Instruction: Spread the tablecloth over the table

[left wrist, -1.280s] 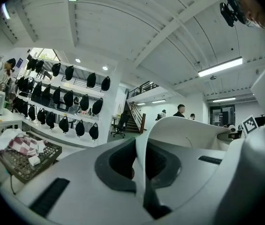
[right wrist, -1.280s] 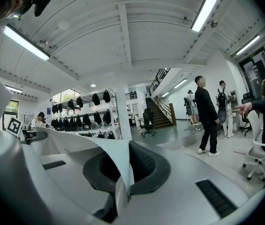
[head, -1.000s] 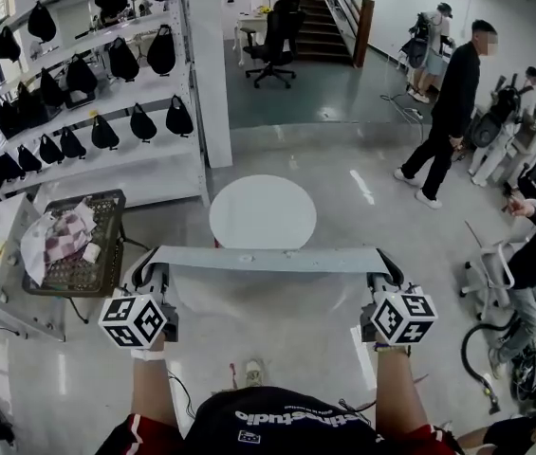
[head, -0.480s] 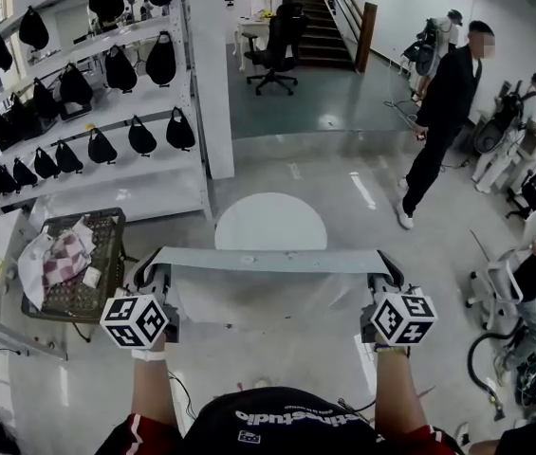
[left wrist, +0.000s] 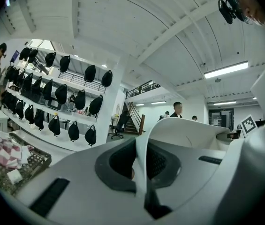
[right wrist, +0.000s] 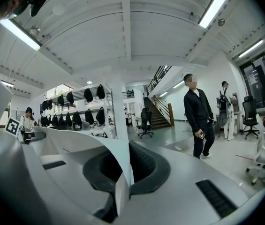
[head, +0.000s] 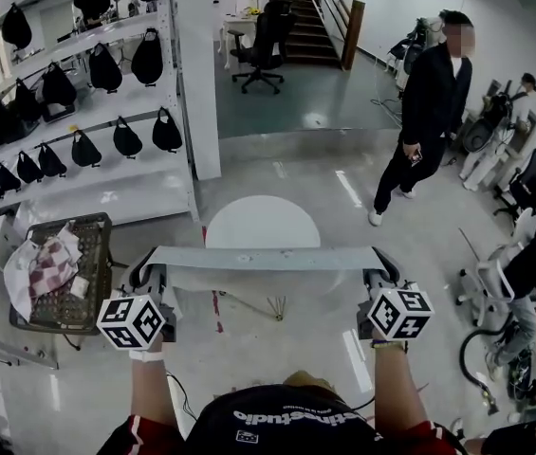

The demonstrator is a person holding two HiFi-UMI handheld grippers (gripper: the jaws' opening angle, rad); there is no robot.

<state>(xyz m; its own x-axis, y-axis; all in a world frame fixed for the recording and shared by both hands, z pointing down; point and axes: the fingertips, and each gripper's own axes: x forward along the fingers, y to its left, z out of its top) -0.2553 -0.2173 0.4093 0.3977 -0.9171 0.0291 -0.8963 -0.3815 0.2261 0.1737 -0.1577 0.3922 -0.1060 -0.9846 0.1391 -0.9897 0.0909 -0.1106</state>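
Observation:
A pale grey tablecloth (head: 268, 258) hangs stretched level between my two grippers and shows edge-on as a long band. My left gripper (head: 149, 275) is shut on its left corner and my right gripper (head: 381, 275) on its right corner. Just beyond the cloth stands the round white table (head: 263, 218), its near rim hidden behind the band. In the left gripper view the cloth (left wrist: 188, 130) runs off to the right from the shut left gripper (left wrist: 140, 172). In the right gripper view the cloth (right wrist: 76, 146) runs off to the left from the shut right gripper (right wrist: 123, 179).
A dark wire basket (head: 87, 297) with crumpled cloths sits on the floor at the left. White shelves (head: 187, 83) with black bags line the left side. A person in black (head: 429, 102) walks at the right; a seated person (head: 533, 273) and chairs are at the far right.
Both grippers and the stretched cloth have come closer to the round table, whose near edge now lies behind the cloth. The person in black has walked nearer.

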